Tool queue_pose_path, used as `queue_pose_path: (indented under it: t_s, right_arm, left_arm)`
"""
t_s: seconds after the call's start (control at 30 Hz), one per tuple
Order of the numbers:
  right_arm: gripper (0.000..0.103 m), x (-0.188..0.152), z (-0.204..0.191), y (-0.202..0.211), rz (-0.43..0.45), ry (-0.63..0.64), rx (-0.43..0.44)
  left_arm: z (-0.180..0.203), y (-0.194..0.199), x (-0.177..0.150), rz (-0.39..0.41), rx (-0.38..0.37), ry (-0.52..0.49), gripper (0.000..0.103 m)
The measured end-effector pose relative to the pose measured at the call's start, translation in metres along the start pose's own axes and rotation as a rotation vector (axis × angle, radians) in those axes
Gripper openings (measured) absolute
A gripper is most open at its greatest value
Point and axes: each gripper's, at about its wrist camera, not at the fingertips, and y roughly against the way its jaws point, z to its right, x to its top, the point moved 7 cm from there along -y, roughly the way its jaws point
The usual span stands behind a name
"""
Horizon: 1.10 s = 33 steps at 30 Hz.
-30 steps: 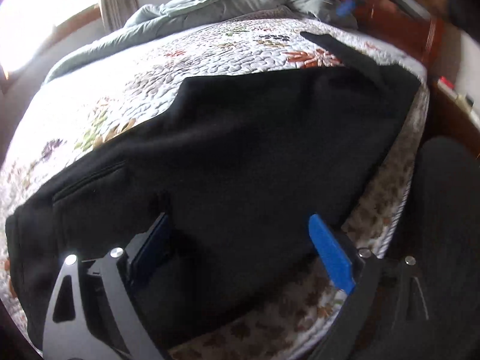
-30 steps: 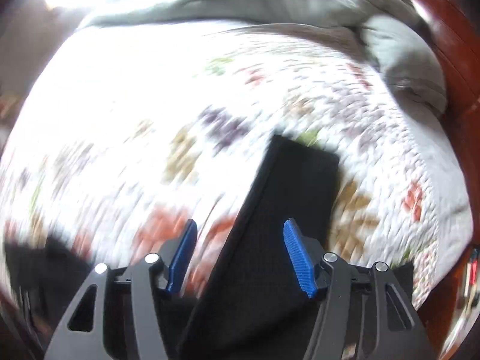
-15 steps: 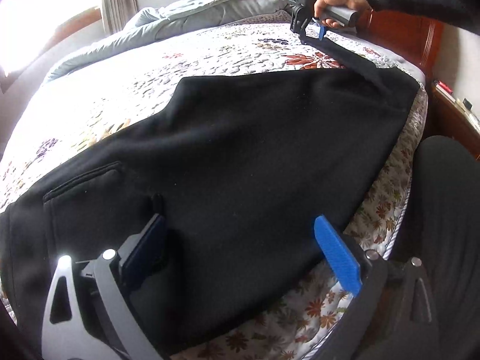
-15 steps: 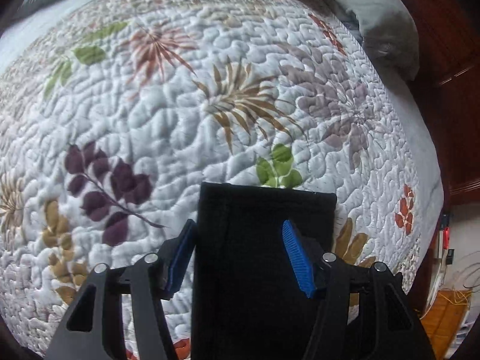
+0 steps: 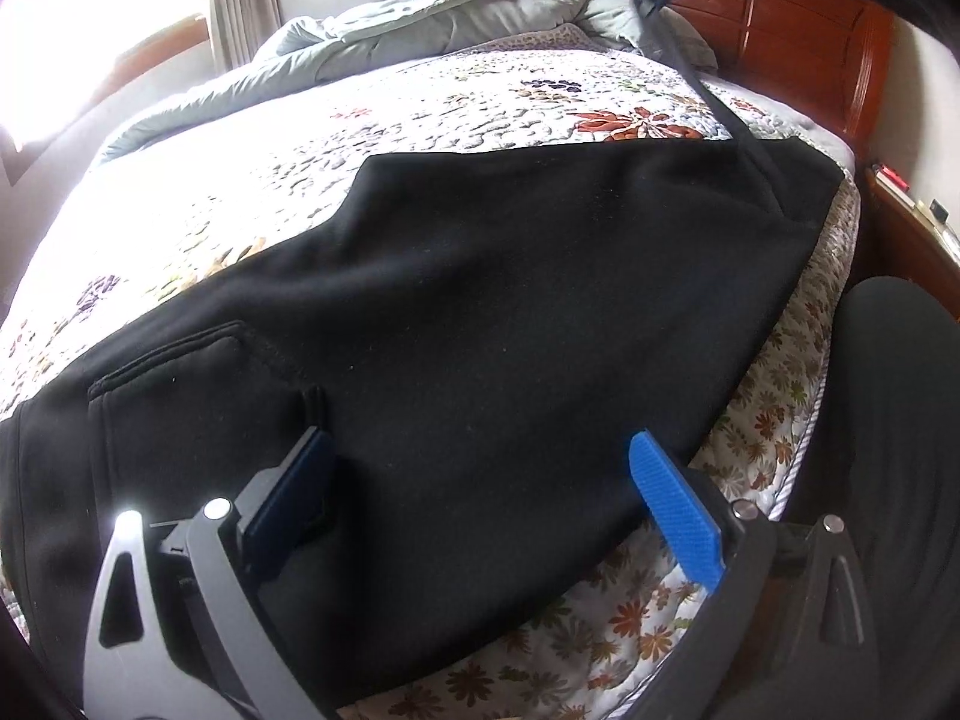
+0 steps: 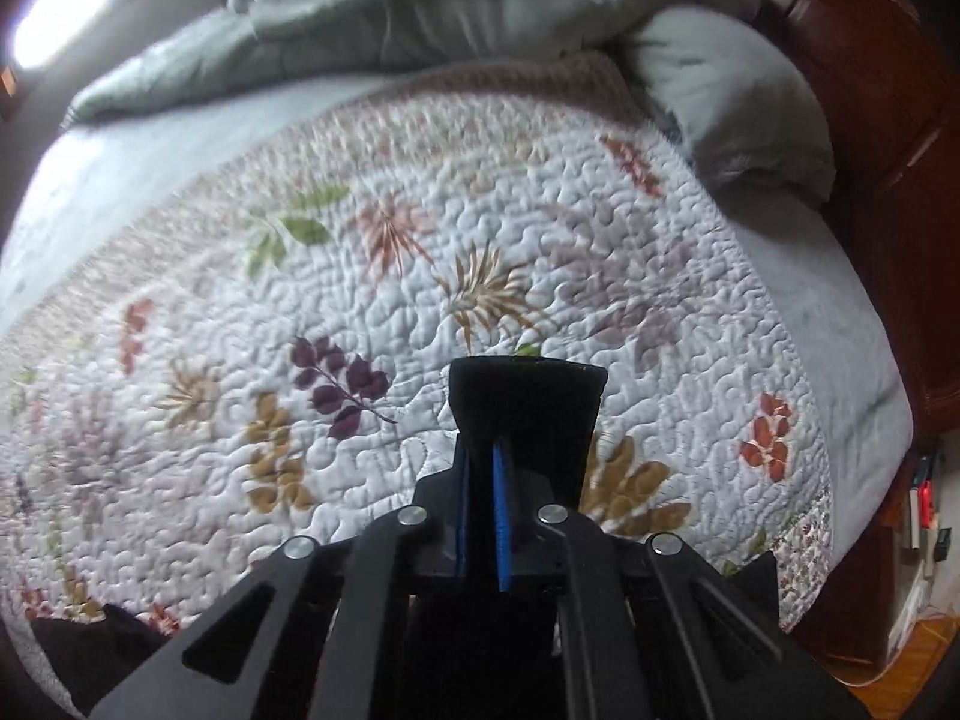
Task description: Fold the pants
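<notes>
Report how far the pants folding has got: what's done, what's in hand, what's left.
Done: the black pants lie spread flat across the floral quilt, apparently with one leg over the other. In hand: the right gripper is shut on the cuff end and holds it up off the quilt, while the left gripper sits open over the waist end. Left: no crosswise fold shows yet, so the cuff must likely be carried toward the waist.

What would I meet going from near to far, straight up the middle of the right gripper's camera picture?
right gripper shut on the black pants cuff → flowered quilt → rumpled grey-green comforter
</notes>
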Motion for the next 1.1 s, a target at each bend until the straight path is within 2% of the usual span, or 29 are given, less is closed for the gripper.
queue_pose_path:
  t_s: [0.17, 0.3, 0.4, 0.57, 0.77, 1.1]
  right_arm:
    - [0.006, -0.029, 0.054, 0.073, 0.163, -0.079, 0.193]
    - [0.006, -0.068, 0.121, 0.094, 0.240, -0.168, 0.265]
    - [0.006, -0.102, 0.170, 0.084, 0.257, -0.245, 0.292]
    - [0.006, -0.149, 0.221, 0.056, 0.260, -0.376, 0.375]
    - [0.006, -0.186, 0.255, 0.025, 0.252, -0.498, 0.456]
    - [0.006, -0.225, 0.283, -0.006, 0.249, -0.636, 0.526]
  left_arm:
    - [0.000, 0.000, -0.001, 0.004, 0.011, 0.008, 0.099]
    - [0.000, 0.001, -0.001, 0.008, 0.015, 0.014, 0.099]
    - [0.000, 0.002, -0.002, 0.007, 0.018, 0.023, 0.099]
    - [0.001, 0.002, -0.001, -0.009, 0.028, 0.032, 0.099]
    - [0.000, 0.002, 0.000, -0.022, 0.037, 0.046, 0.099]
    - [0.001, -0.001, 0.005, -0.045, 0.050, 0.058, 0.099]
